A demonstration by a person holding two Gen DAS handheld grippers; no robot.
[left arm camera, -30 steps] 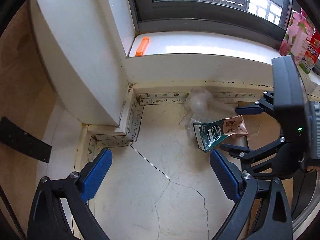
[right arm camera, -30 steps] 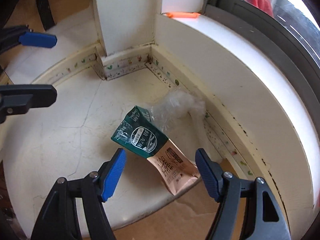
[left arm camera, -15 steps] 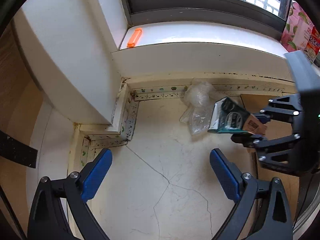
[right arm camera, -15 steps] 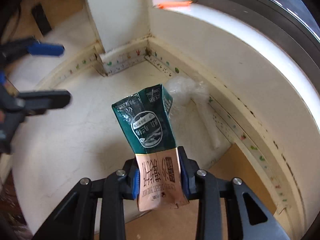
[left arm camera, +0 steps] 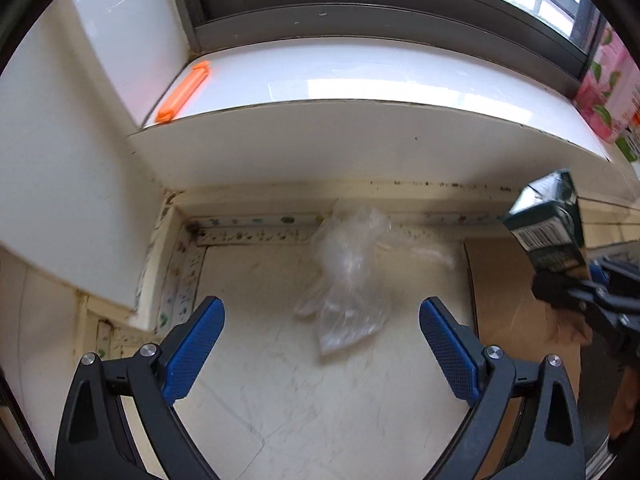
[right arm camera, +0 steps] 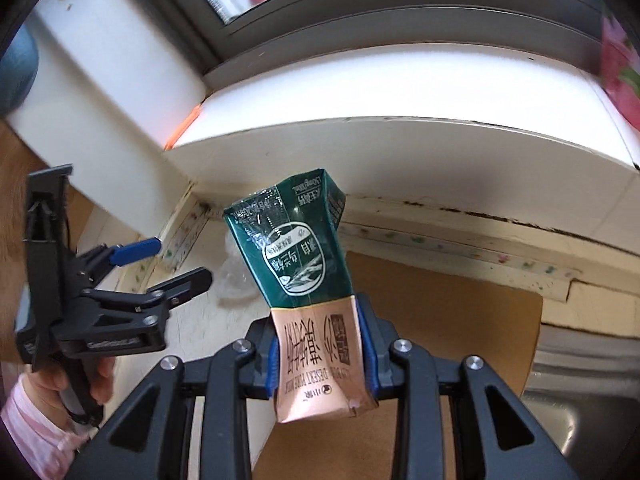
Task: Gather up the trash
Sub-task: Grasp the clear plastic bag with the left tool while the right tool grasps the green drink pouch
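Left wrist view: the left gripper point(left arm camera: 320, 354) hangs with jaws apart over a crumpled plastic bag point(left arm camera: 350, 280) on the white table point(left arm camera: 280, 400), below the window sill point(left arm camera: 360, 80).

Right wrist view: the right gripper point(right arm camera: 322, 350) has its jaws clamped on a green carton point(right arm camera: 304, 264), lifted off the table.

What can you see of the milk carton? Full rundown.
The milk carton is a crumpled paper pack, dark green on its far part with a white oval logo, tan-pink with printed text at the near end. It is dented and looks empty. The right hand-held gripper clamps its tan end between blue pads, lifting it off the floor, green end pointing away and up. The print reads upside down. Nothing else touches it.
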